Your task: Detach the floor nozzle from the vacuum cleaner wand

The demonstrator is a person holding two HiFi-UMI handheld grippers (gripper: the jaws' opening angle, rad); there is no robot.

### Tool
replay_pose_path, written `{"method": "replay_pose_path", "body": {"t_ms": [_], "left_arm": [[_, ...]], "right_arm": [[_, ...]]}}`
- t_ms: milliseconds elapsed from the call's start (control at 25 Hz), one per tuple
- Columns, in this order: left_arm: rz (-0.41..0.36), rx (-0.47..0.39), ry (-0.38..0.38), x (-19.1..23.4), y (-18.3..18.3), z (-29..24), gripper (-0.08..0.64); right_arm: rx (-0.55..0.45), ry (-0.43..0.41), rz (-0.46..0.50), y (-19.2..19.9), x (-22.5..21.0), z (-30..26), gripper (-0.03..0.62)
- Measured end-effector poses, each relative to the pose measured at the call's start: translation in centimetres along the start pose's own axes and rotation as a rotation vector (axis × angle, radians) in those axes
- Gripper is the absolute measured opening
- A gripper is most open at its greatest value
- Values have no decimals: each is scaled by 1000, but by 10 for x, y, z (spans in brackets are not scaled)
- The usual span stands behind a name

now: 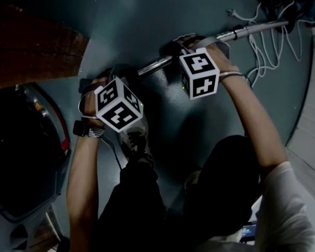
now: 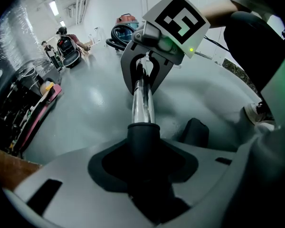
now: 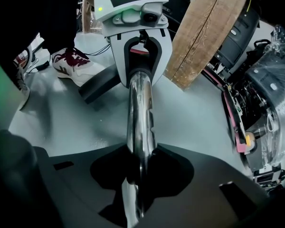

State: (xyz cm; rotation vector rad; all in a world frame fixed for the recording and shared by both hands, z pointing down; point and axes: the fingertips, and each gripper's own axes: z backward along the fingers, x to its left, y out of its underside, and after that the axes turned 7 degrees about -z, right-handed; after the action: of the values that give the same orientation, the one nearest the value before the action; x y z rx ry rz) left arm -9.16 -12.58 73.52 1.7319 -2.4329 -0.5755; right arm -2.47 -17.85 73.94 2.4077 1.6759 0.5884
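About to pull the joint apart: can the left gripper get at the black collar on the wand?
Probably yes: the left gripper has the black collar between its jaws, nothing blocking.

A tangle of white cables [image 1: 268, 41] lies on the grey floor [image 1: 147, 14] at the far right. A thick wooden plank [image 3: 204, 32] stands tilted in front of dark machinery, near plastic-wrapped equipment [image 3: 273, 80]. A red-and-white sneaker [image 3: 73, 65] rests on the floor. Far off, people [image 2: 66, 37] sit under ceiling strip lights [image 2: 53, 7]
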Motion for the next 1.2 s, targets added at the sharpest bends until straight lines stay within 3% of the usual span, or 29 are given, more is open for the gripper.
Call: {"method": "replay_pose_path", "body": {"t_ms": [280, 800, 1040, 1200], "left_arm": [[17, -15, 25, -1, -2, 2, 169], [109, -91, 241, -1, -2, 9, 169], [70, -73, 147, 3, -2, 5, 169], [6, -51, 43, 12, -1, 5, 169]], "right_arm": [[-20, 7, 4, -1, 0, 3, 126], [-17, 24, 6, -5, -2, 0, 112], [-11, 30, 5, -2, -7, -1, 112], [5, 37, 8, -1, -13, -1, 112]]}}
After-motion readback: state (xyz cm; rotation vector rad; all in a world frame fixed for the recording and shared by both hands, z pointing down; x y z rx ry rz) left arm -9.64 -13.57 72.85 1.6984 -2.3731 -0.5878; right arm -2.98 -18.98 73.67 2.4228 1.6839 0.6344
